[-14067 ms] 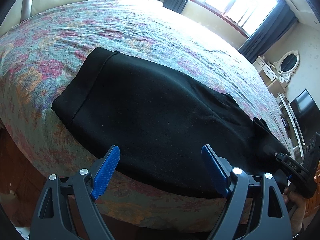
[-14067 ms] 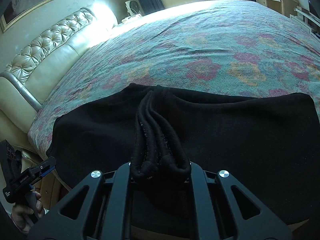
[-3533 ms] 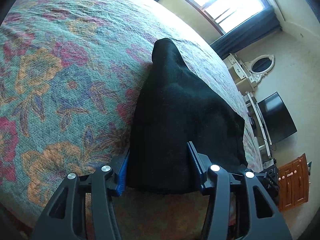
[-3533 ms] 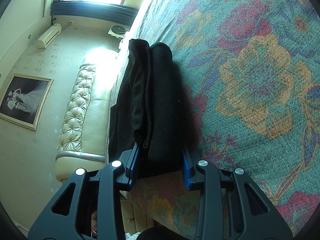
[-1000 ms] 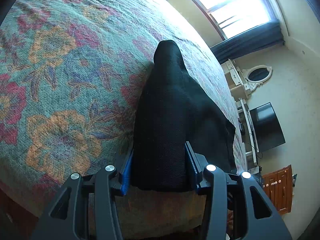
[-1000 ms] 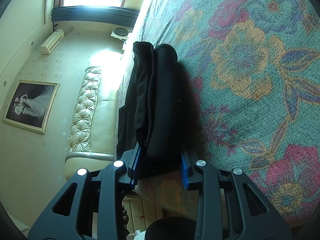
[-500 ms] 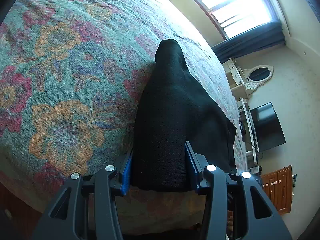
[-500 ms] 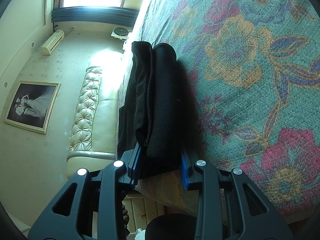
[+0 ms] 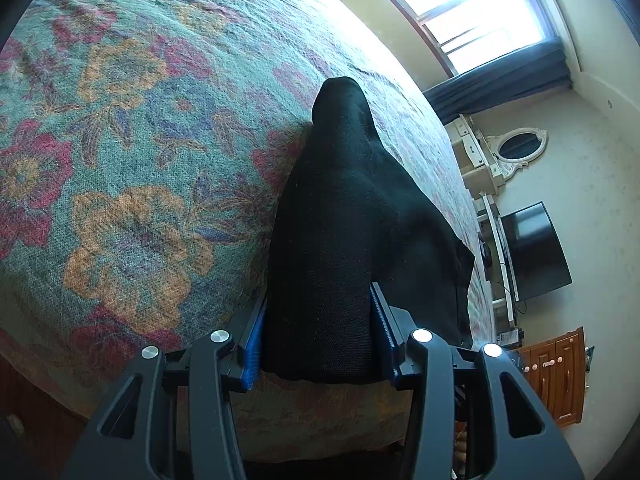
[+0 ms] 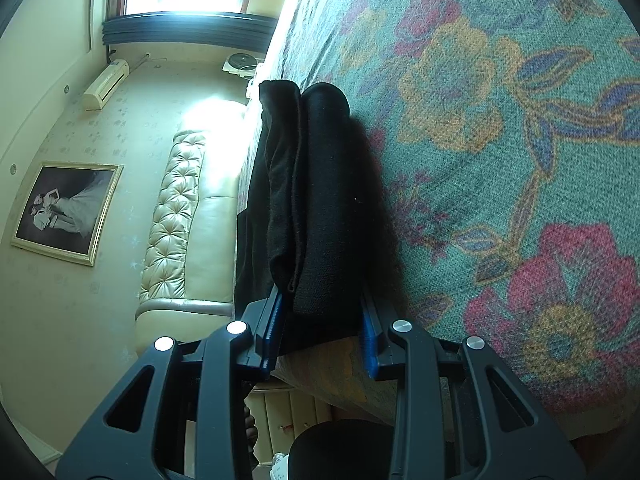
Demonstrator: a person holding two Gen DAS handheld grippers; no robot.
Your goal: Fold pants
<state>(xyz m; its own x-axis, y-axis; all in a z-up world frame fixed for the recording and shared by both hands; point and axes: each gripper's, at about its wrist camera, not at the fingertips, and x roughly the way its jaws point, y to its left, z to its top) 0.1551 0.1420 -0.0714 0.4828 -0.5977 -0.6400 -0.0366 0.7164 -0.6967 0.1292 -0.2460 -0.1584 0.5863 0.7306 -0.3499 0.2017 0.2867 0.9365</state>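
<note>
Jaws: both grippers clamped on folded black pants (image 9: 344, 240) | over floral bedspread (image 9: 132, 152)

Bright window (image 9: 472, 12) glare whitens the bedspread (image 9: 132, 128) — sharp centre, fisheye-bent edges.

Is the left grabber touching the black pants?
Touching. In the left wrist view the left gripper has both blue pads pressed against the sides of the folded black pants.

Folded pants (image 9: 344, 240) lie on the bed (image 9: 132, 152) near its edge, each end clamped between left tongs (image 9: 318, 340) and right tongs (image 10: 320, 328).
</note>
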